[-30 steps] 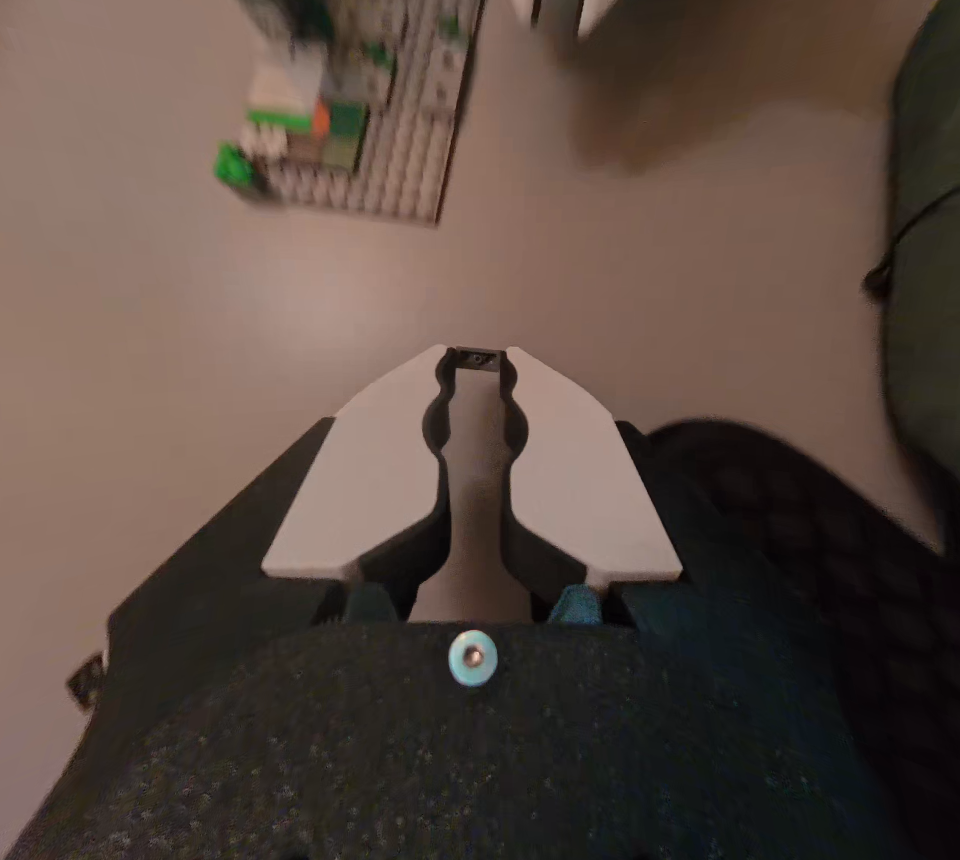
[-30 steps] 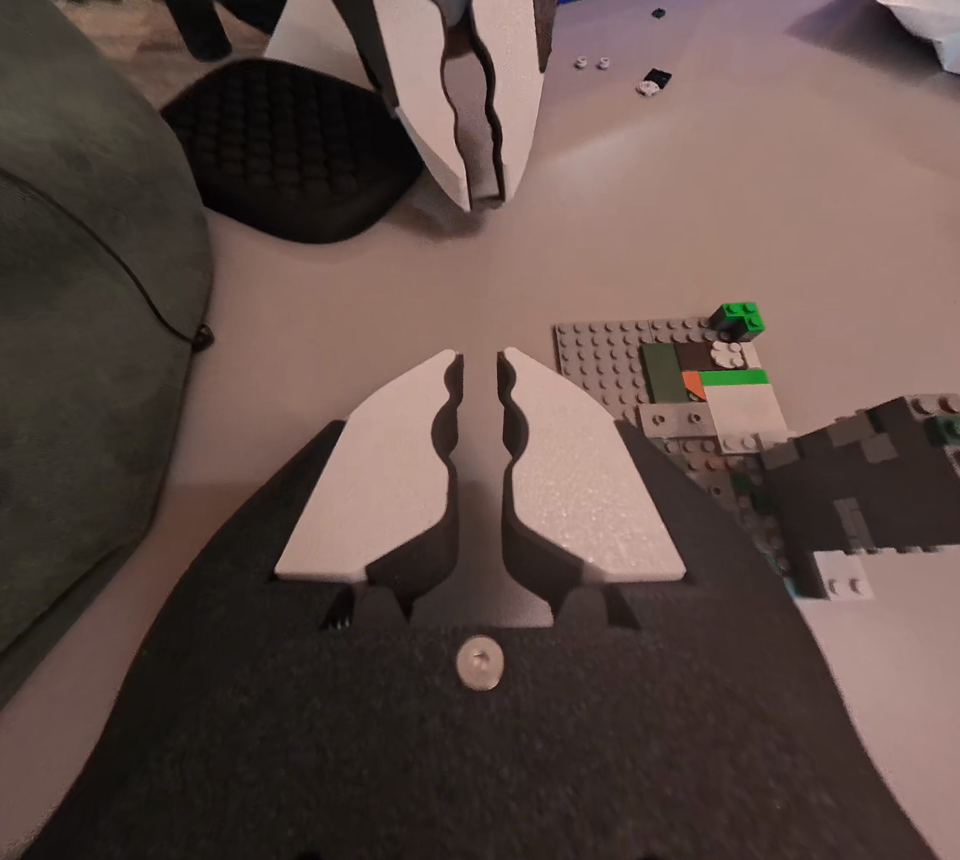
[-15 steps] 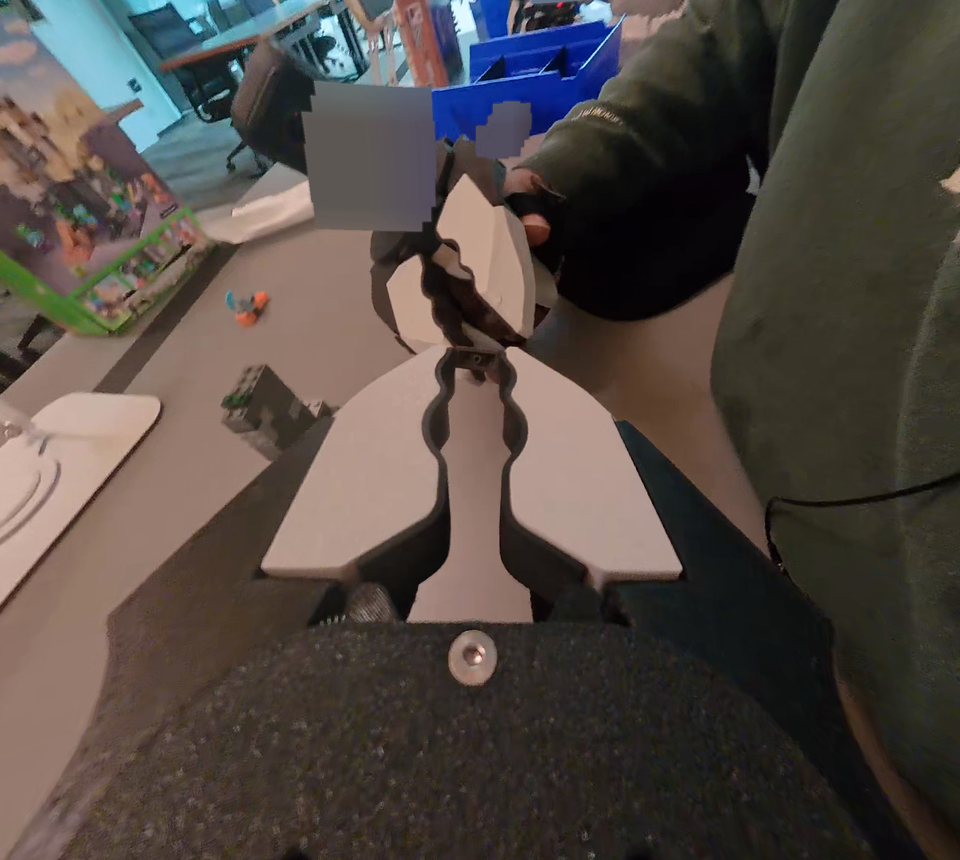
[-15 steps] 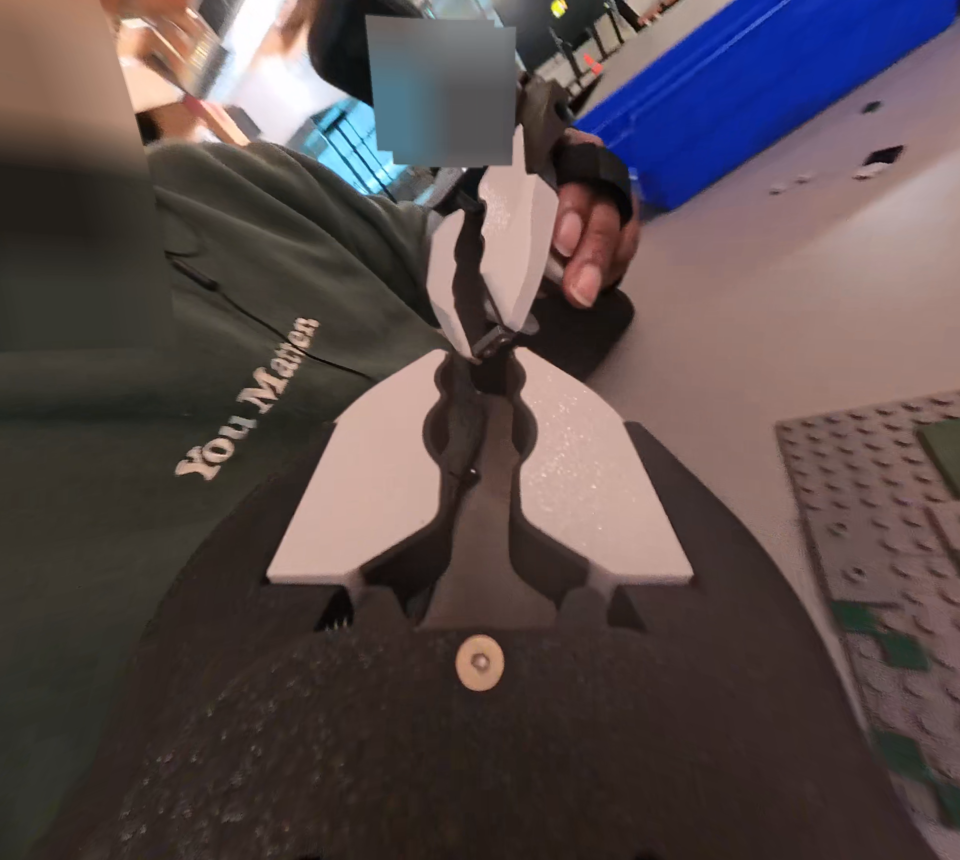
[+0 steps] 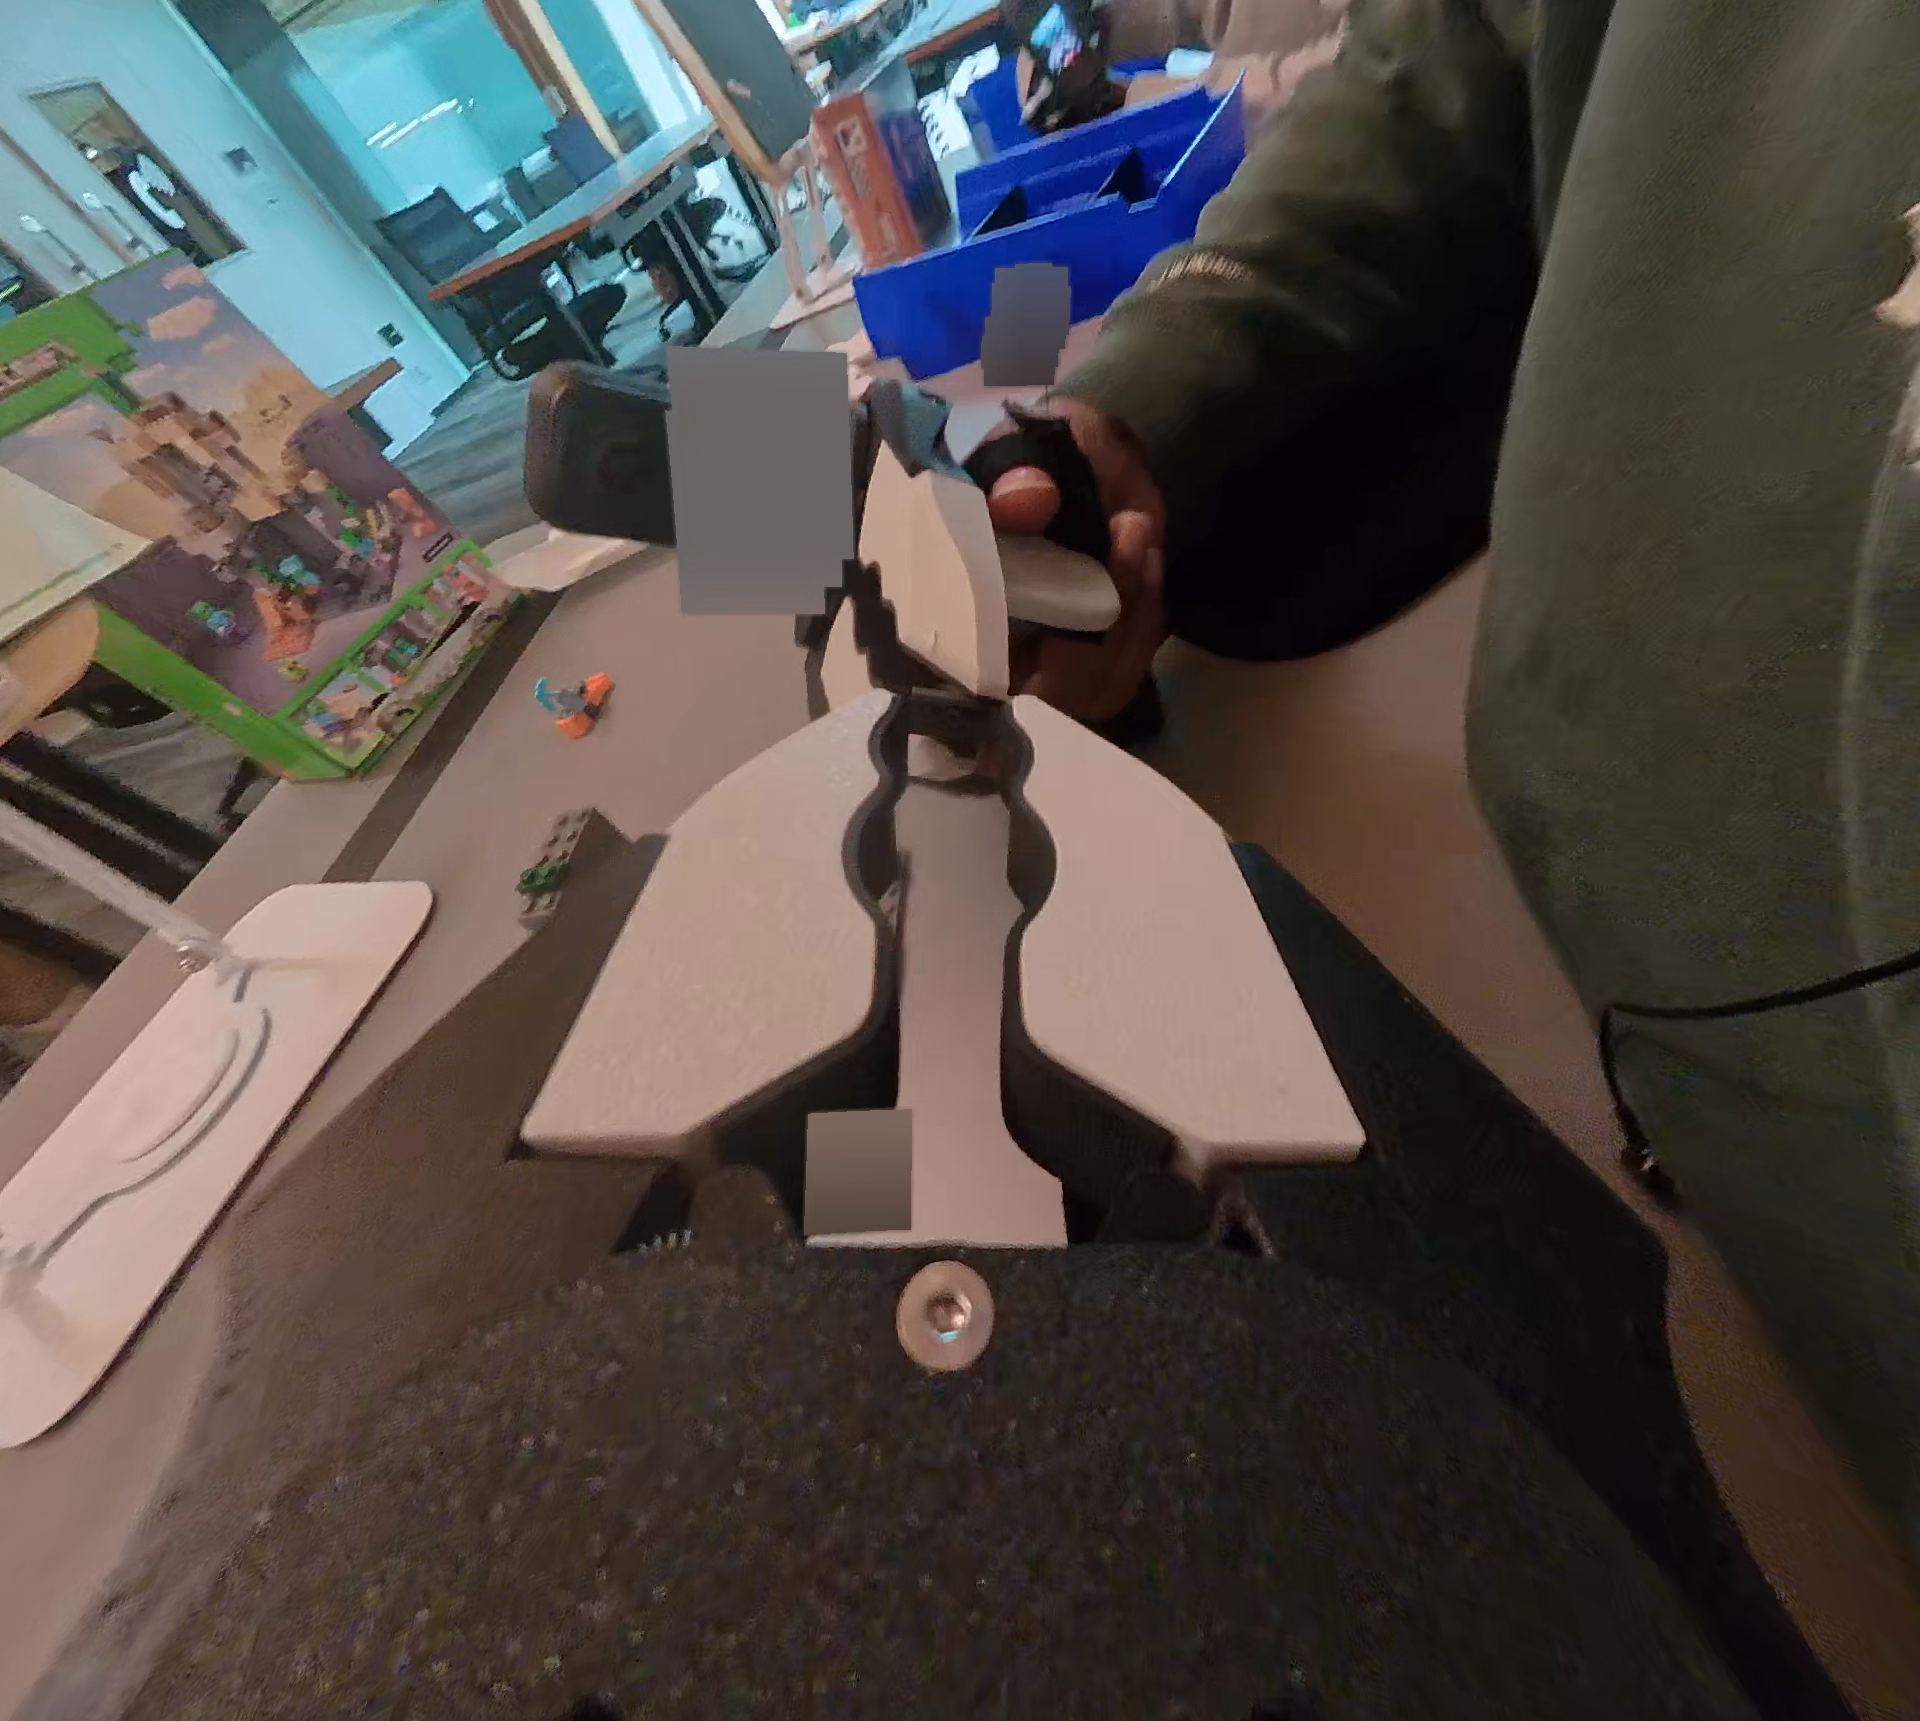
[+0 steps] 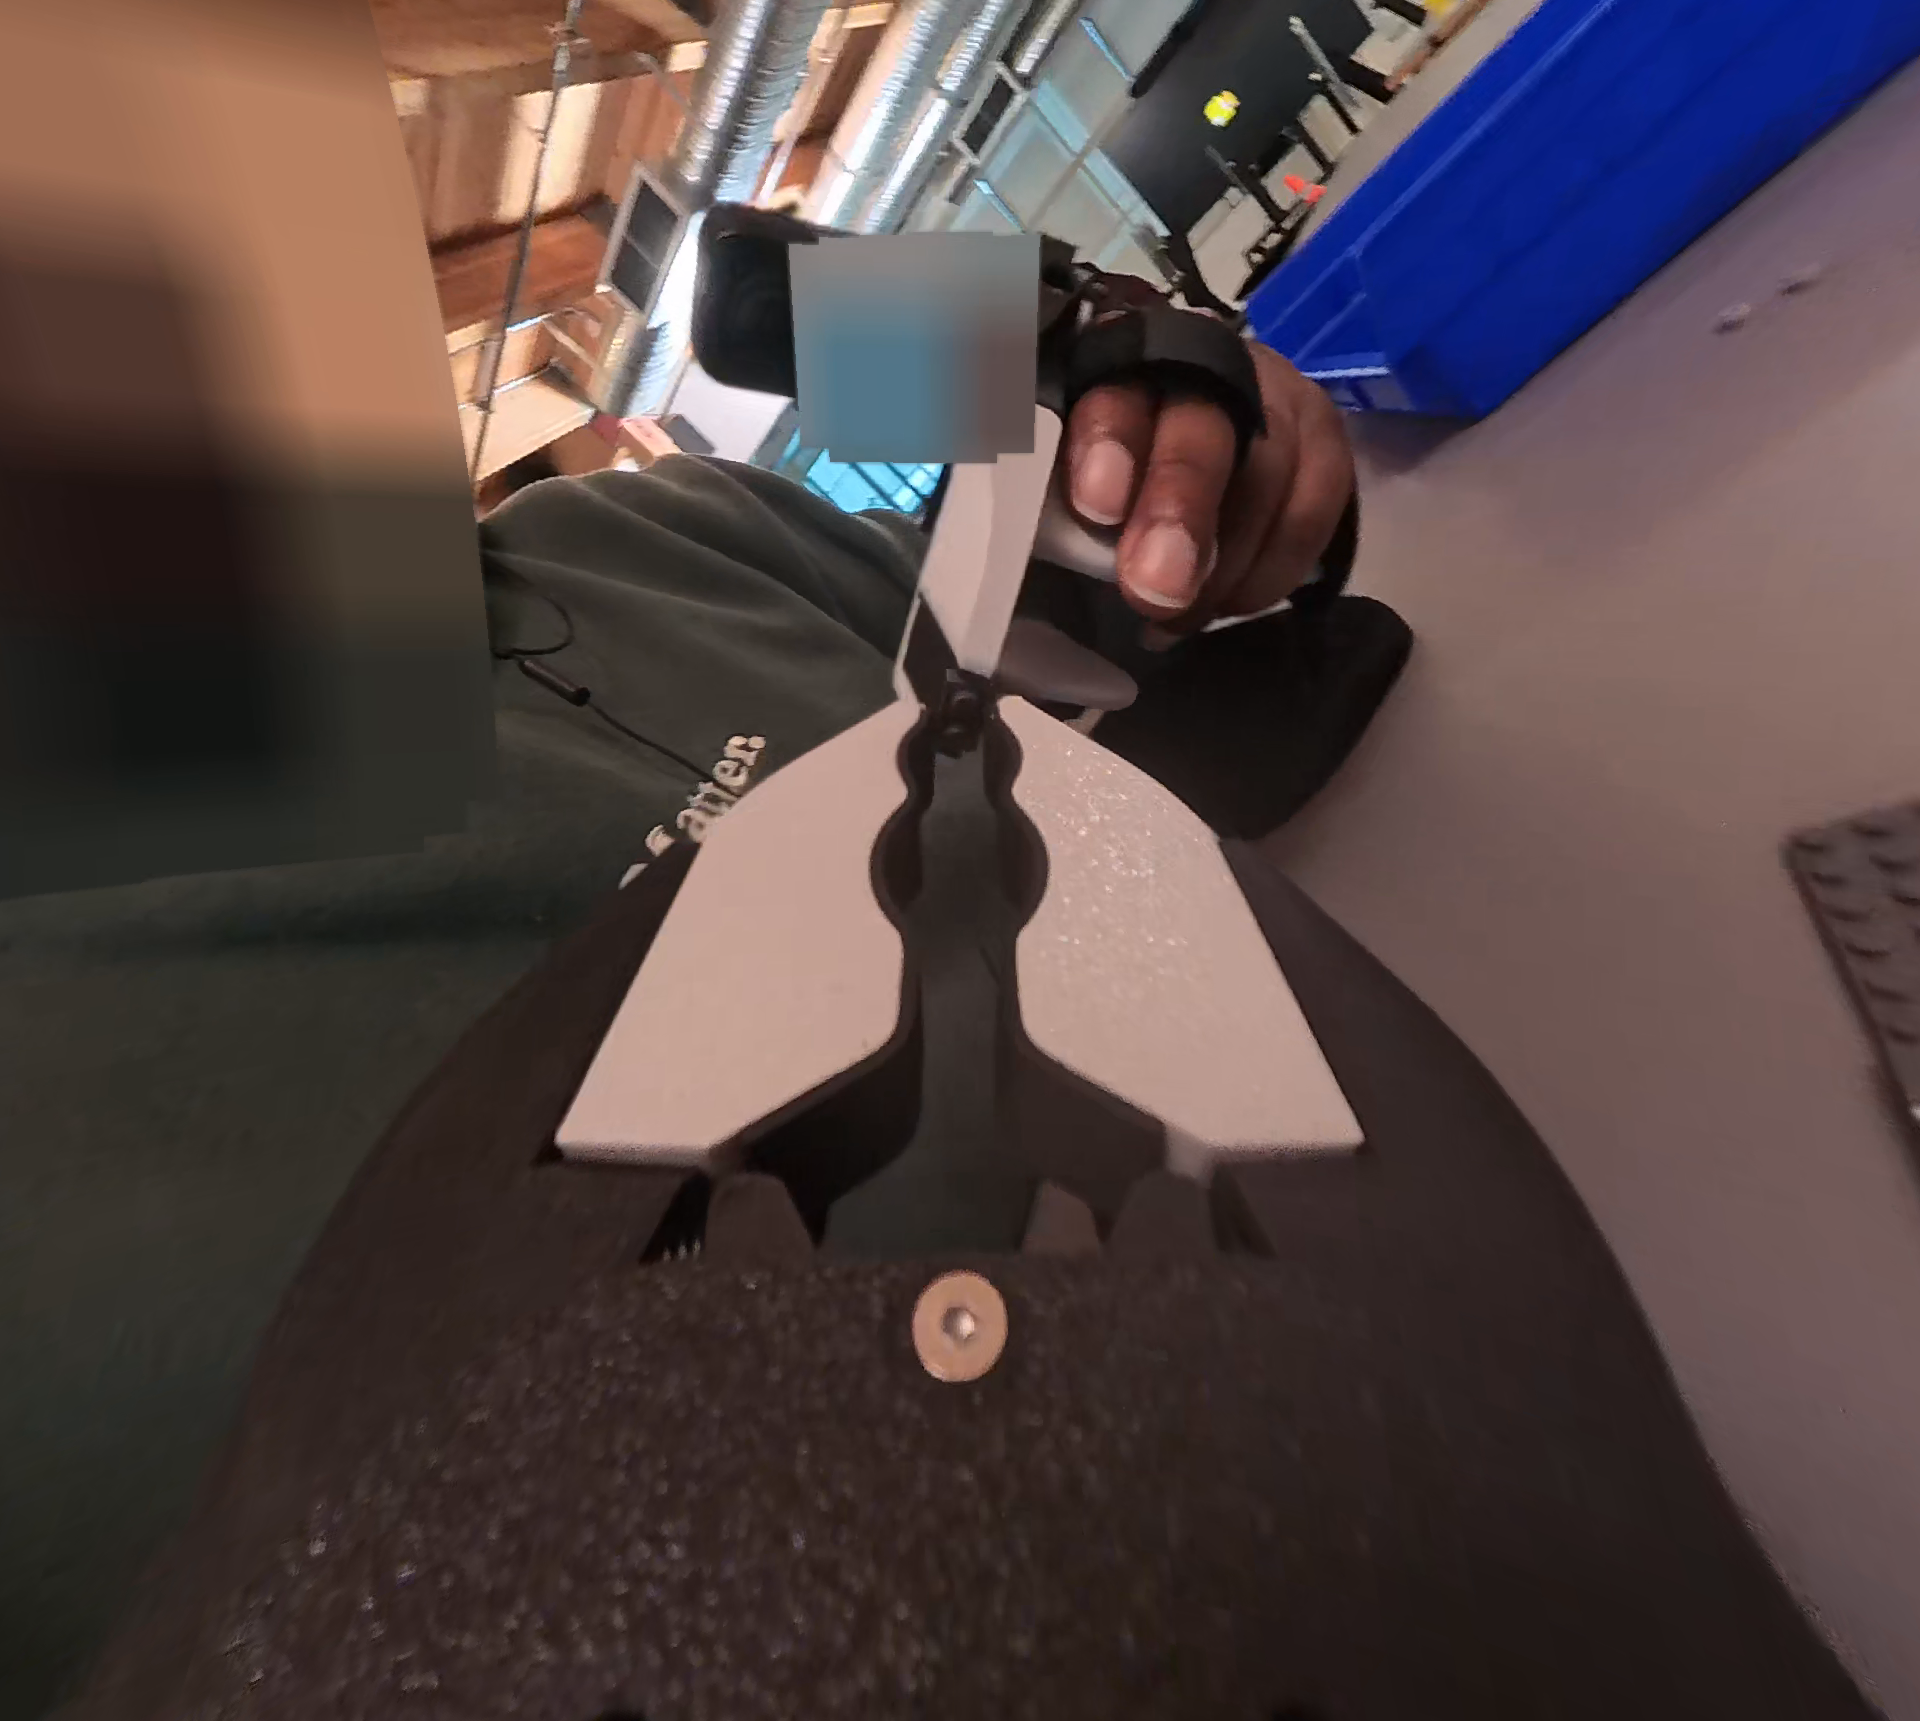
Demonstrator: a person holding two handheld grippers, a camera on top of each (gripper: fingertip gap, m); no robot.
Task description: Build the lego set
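Both grippers are held up in the air, tip to tip, in front of the person's green sweatshirt. My left gripper (image 5: 951,717) is shut on a small dark lego piece (image 5: 948,731) at its very tips. My right gripper (image 6: 958,721) meets it head-on, its tips pinched on the same dark piece (image 6: 961,715). The right gripper's white fingers (image 5: 935,570) show just beyond the left tips. The left gripper's fingers (image 6: 971,570) show edge-on in the right wrist view. A corner of the grey studded baseplate (image 6: 1860,933) lies at the right edge of that view.
On the grey table lie a small grey-green lego build (image 5: 561,861), an orange and blue figure (image 5: 577,700), a white flat card (image 5: 197,1079) and the lego box (image 5: 239,549). Blue bins (image 6: 1621,144) stand at the back. A black studded pad (image 6: 1288,726) lies under the hand. Only a small space, under 4 cm, lies between the two pairs of fingers.
Both grippers lifted from pointing down at the table to facing each other. The right gripper's tips have narrowed onto the dark piece that the left one holds.
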